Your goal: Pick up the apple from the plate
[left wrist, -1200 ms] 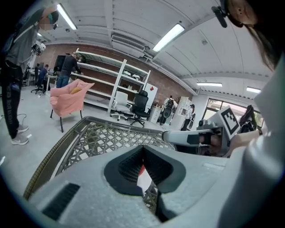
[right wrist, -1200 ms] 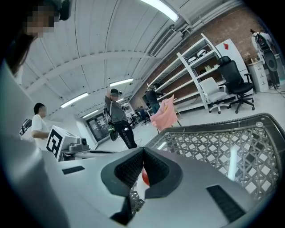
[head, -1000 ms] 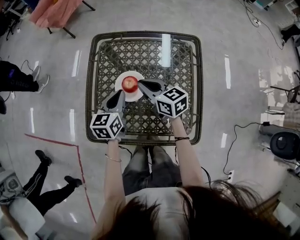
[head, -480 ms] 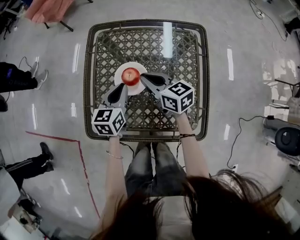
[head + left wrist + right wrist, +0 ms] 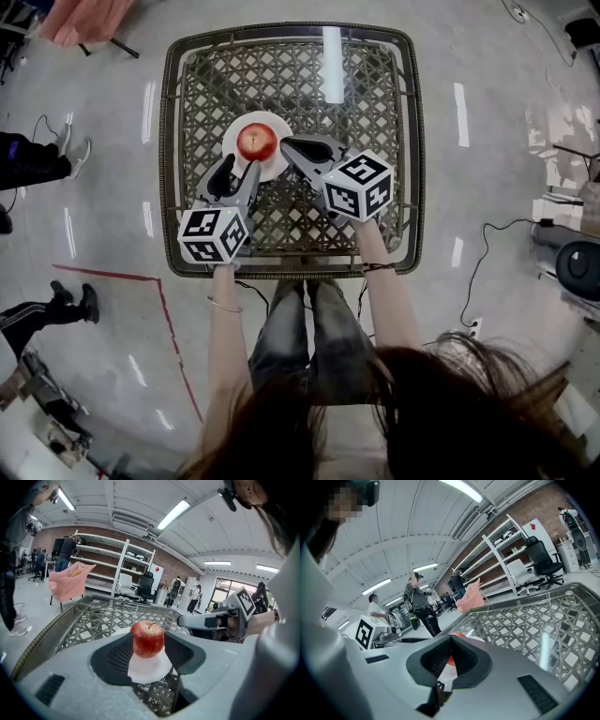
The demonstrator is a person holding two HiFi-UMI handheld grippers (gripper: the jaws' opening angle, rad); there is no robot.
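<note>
Table (image 5: 173, 141): wicker under glass, bearing the plate.
Plate (image 5: 232, 141): white, carrying the apple.
Apple (image 5: 256, 141): red, upright on the plate, untouched, not yet lifted.
Left tongs (image 5: 236, 173): just been opening, partly apart, empty, aimed at the apple, near it.
Right tongs (image 5: 289, 146): closed, empty, beside the plate.
Remaining: grasp, then lift.
</note>
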